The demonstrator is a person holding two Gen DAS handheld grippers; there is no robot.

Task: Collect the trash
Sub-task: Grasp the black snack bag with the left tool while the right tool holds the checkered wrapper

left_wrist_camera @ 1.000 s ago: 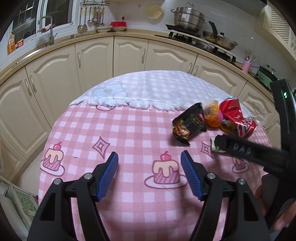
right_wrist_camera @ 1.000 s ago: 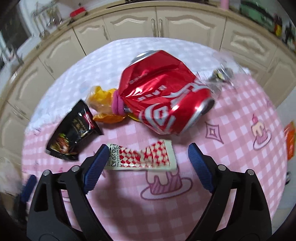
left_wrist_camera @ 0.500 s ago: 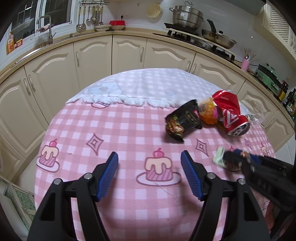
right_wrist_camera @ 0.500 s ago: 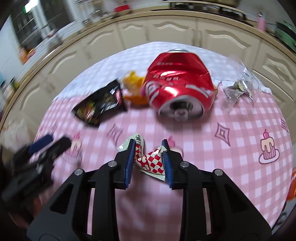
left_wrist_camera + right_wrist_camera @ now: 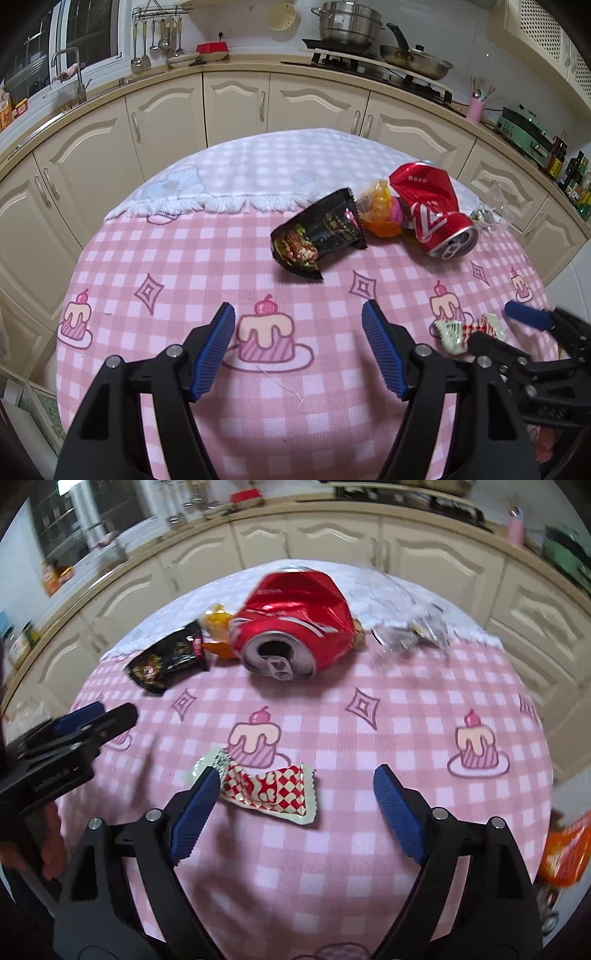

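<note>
— Now that my right gripper [image 5: 291, 797] has sprung wide again, the checked wrapper [image 5: 271, 790] lies loose on the tablecloth [image 5: 369, 716].
— Dropped, then?
— Yes; left gripper [image 5: 298, 350] is spread too, so nothing's collected.

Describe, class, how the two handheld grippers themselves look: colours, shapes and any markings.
Both the left gripper and the right gripper share one design: black plastic frames with angular arms and silver round pivot screws. Each finger ends in a blue ribbed pad. Faint embossed lettering, unreadable, marks the left gripper's side in the right wrist view. No cables or sleeves show.
</note>
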